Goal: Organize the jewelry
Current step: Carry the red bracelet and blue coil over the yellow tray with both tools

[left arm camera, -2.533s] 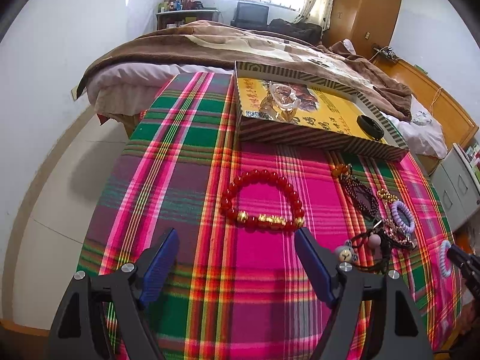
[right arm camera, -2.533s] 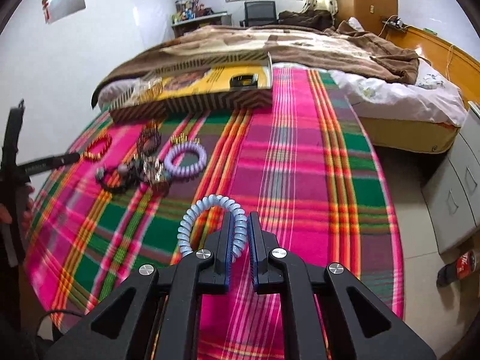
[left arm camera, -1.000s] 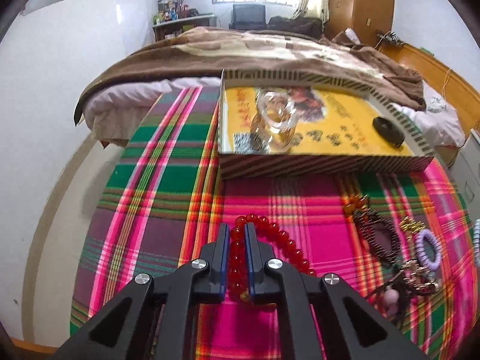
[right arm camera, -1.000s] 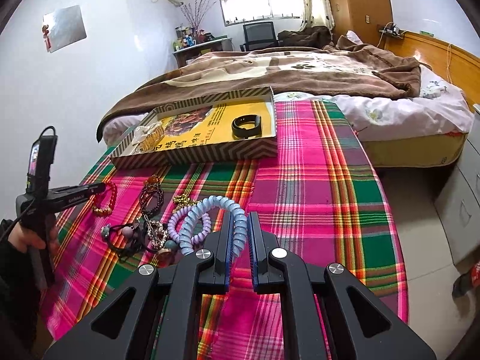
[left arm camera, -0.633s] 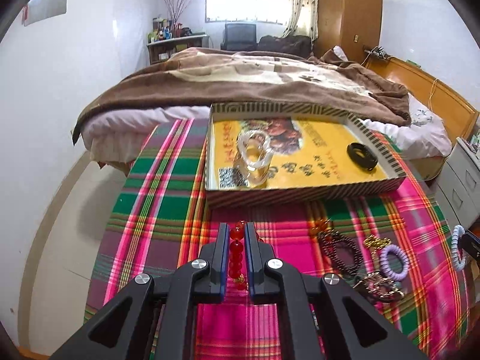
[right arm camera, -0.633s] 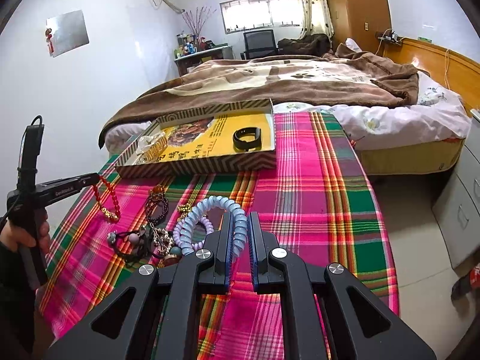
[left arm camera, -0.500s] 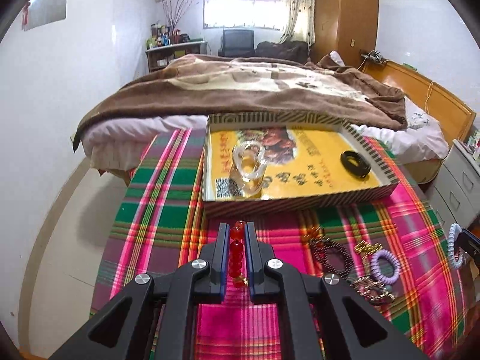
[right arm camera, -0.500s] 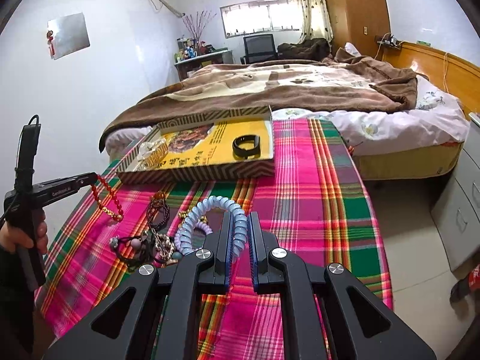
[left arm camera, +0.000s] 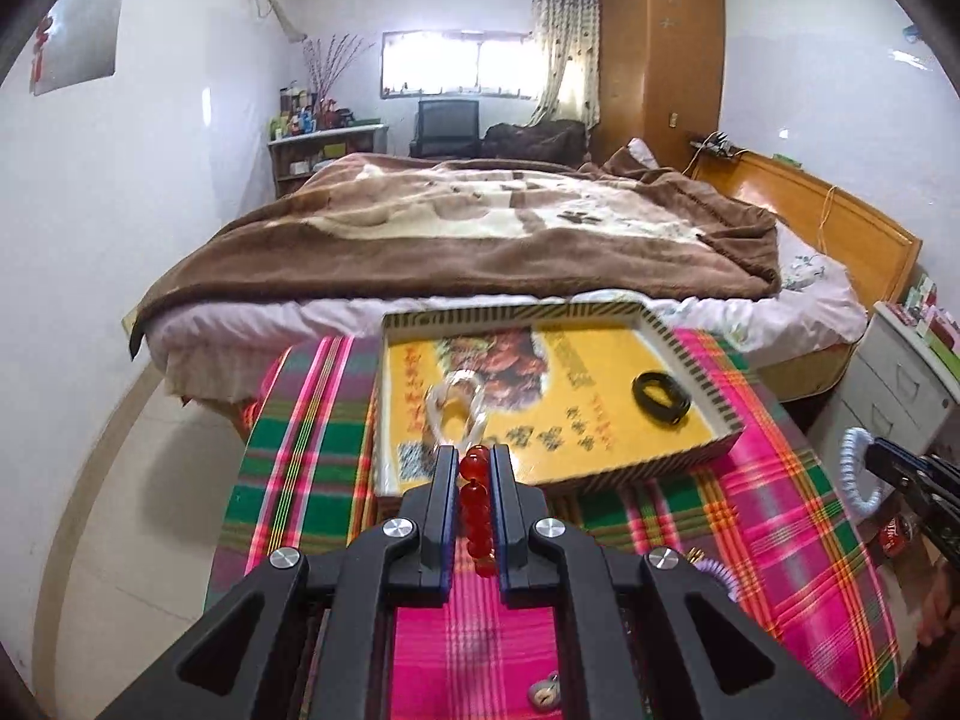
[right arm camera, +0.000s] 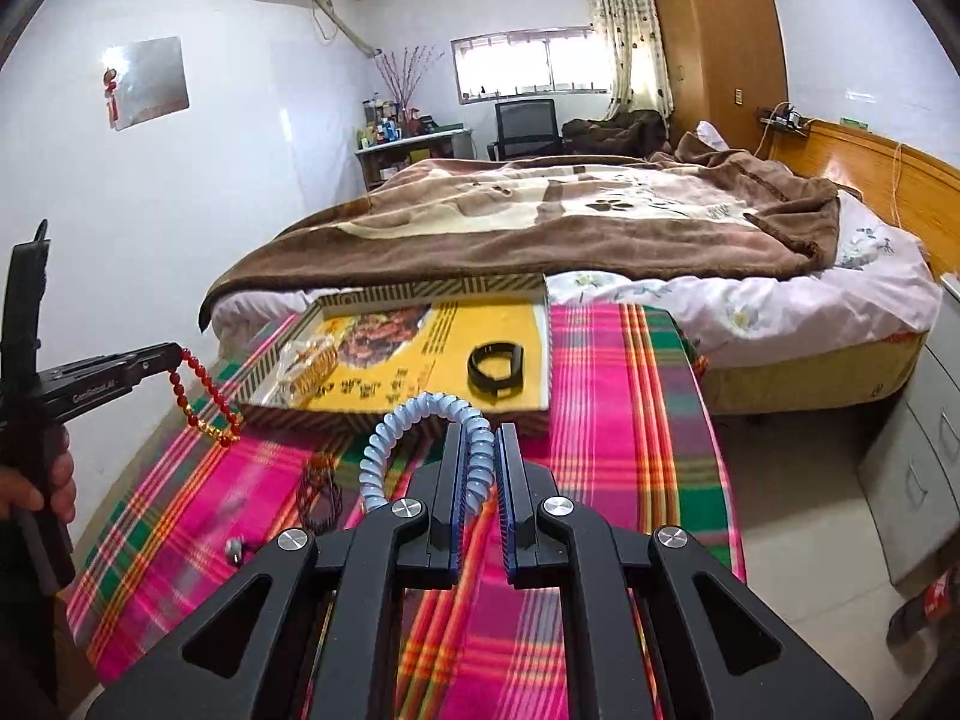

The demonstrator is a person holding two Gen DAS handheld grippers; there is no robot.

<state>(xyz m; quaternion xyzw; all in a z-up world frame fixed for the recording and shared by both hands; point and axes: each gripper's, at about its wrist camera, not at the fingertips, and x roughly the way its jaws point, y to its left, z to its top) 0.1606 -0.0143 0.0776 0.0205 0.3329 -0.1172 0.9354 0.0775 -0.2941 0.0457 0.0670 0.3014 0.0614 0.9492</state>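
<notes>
My left gripper [left arm camera: 471, 468] is shut on a red bead bracelet [left arm camera: 476, 510] and holds it in the air just short of the yellow box tray [left arm camera: 708, 450]. In the right wrist view the bracelet [right arm camera: 201, 399] hangs from the left gripper [right arm camera: 174, 354]. My right gripper [right arm camera: 480, 450] is shut on a pale blue coil bracelet [right arm camera: 414, 426], also lifted, near the tray's [right arm camera: 420, 420] front wall. The tray holds a clear bangle [left arm camera: 456, 414] and a black band [left arm camera: 660, 396].
A dark bead bracelet [right arm camera: 318, 489] and small charms [right arm camera: 234, 549] lie on the plaid cloth [right arm camera: 624, 438] below the grippers. A lilac coil ring [left arm camera: 714, 573] lies on the cloth too. A bed stands beyond the tray, a grey cabinet [right arm camera: 918, 468] at the right.
Both grippers have risen and moved toward the tray, each carrying its bracelet. The red bracelet left the cloth and now hangs free.
</notes>
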